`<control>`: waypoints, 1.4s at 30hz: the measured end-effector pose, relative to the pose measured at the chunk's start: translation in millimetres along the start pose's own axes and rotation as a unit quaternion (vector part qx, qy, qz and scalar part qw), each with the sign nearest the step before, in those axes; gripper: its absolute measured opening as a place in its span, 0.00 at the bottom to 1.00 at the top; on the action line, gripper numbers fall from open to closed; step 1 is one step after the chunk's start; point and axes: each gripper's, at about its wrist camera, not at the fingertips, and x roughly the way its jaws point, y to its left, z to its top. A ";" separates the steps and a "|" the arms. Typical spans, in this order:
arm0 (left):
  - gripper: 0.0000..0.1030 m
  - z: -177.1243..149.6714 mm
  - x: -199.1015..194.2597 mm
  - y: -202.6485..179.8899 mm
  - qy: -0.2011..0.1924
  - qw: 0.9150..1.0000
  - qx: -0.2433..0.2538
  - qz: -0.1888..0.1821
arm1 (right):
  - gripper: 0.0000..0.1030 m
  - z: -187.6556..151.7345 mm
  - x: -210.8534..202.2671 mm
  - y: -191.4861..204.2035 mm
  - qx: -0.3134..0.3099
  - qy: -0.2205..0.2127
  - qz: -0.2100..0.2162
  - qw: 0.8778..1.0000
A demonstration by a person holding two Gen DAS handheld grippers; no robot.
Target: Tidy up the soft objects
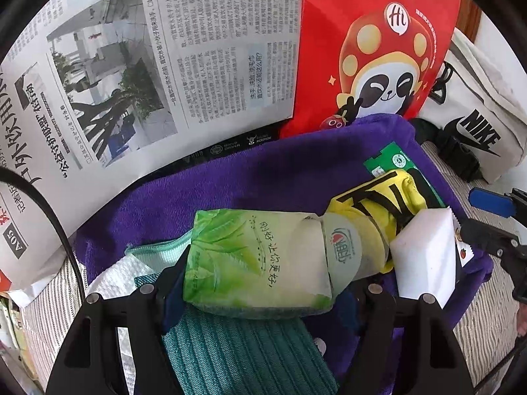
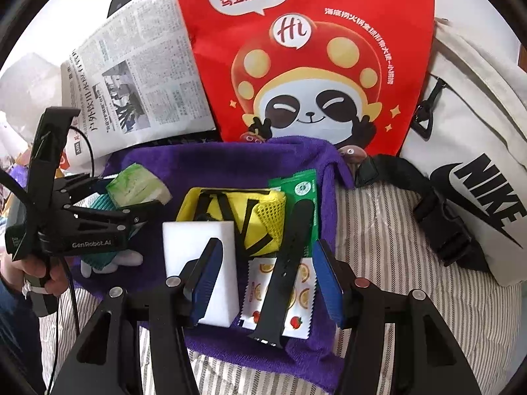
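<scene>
A purple towel (image 1: pixel 263 171) (image 2: pixel 230 154) lies on a striped cloth and carries the objects. My left gripper (image 1: pixel 260 283) (image 2: pixel 131 197) is shut on a green tissue pack (image 1: pixel 250 260) (image 2: pixel 138 187), held just above a teal cloth (image 1: pixel 243 352). A yellow mesh bag (image 1: pixel 375 204) (image 2: pixel 243 214) and a white sponge block (image 1: pixel 425 253) (image 2: pixel 197 237) lie to its right. My right gripper (image 2: pixel 266 279) (image 1: pixel 494 220) is open above a black watch strap (image 2: pixel 290 256) and a fruit-print sachet (image 2: pixel 296 296).
A red panda-print bag (image 2: pixel 313 59) (image 1: pixel 378 46) and a newspaper (image 1: pixel 138 65) (image 2: pixel 138 79) stand behind the towel. A white Nike bag (image 2: pixel 471 125) (image 1: pixel 477 121) lies at the right. A green sachet (image 2: pixel 296 187) sits behind the strap. White paper towel (image 1: pixel 122 276) lies left.
</scene>
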 end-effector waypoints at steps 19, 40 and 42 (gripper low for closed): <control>0.74 -21.5 -40.3 -8.2 0.008 1.000 0.006 0.011 | 0.55 -20.9 -20.4 14.6 -0.006 0.016 0.003 1.000; 0.80 -106.3 -145.5 -26.1 -0.017 0.998 -0.066 -0.005 | 0.79 -66.3 -94.9 36.1 0.028 0.007 -0.024 0.999; 0.84 -121.0 -159.3 -36.2 -0.020 0.997 -0.071 0.004 | 0.81 -74.7 -109.6 38.2 0.037 0.000 -0.032 0.999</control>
